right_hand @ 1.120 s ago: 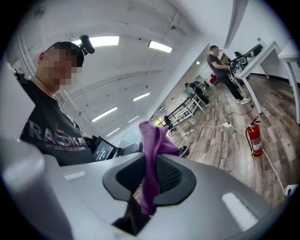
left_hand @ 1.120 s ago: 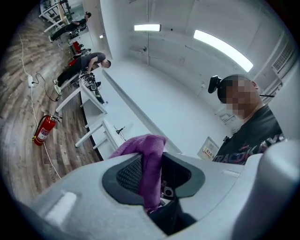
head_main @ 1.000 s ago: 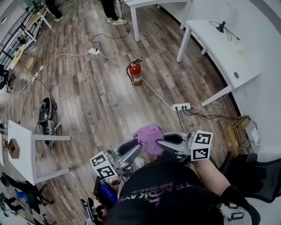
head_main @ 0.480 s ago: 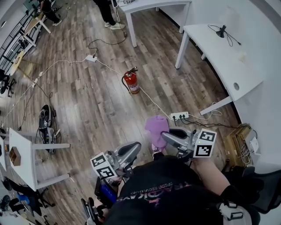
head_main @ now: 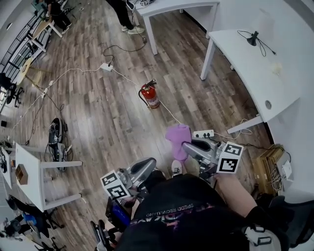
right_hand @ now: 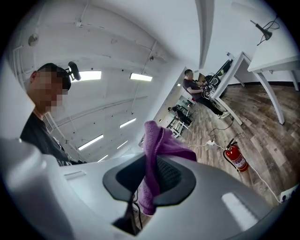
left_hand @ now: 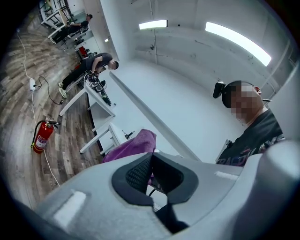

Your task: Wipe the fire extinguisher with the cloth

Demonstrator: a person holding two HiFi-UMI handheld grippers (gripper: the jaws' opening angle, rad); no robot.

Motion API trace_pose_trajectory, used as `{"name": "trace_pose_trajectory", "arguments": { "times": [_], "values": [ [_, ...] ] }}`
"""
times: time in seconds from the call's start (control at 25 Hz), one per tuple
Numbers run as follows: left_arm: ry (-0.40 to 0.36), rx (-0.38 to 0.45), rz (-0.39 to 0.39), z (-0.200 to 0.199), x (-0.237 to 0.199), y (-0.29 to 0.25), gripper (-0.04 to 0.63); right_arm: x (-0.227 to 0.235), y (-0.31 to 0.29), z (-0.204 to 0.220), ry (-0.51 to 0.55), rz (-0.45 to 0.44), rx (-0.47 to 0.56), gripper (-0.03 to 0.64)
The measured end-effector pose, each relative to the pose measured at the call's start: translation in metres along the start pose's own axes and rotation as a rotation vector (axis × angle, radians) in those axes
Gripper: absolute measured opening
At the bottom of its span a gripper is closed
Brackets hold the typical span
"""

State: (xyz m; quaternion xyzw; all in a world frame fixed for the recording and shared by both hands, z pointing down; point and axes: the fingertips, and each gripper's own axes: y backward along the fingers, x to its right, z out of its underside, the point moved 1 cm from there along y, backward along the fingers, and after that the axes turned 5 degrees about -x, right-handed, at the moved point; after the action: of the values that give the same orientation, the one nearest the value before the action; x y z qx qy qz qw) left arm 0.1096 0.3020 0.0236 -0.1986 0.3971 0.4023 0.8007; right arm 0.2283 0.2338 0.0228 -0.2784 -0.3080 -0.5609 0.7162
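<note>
Wood floor (head_main: 108, 117) is taking up most of the view. White cable (head_main: 169, 113) is snaking across it btw 2 power strips, one top left (head_main: 106, 67), other (head_main: 203, 133) by the rt white desk (head_main: 255, 68). Black lamp (head_main: 252, 40) is sitting on that desk. Someone (head_main: 122, 12) is standing up top beside another table (head_main: 167, 6). Small brown box (head_main: 21, 174) is sitting on the left table (head_main: 29, 154).

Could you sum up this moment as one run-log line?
right gripper: shut on purple cloth | left gripper: shut, empty | fire extinguisher: upright on floor, untouched
</note>
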Motion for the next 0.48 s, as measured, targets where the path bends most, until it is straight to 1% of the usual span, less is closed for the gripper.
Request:
{"name": "trace_pose_trajectory", "arguments": {
  "times": [0.16, 0.48],
  "values": [
    [0.0, -0.017, -0.002, -0.011, -0.007, -0.01, -0.002, 0.009, -0.002, -0.009, -0.024, -0.004, 0.019, 0.055],
    [0.016, -0.038, 0.023, -0.042, -0.041, -0.017, -0.003, 0.032, -0.023, -0.03, -0.027, 0.047, 0.041, 0.055]
  ]
}}
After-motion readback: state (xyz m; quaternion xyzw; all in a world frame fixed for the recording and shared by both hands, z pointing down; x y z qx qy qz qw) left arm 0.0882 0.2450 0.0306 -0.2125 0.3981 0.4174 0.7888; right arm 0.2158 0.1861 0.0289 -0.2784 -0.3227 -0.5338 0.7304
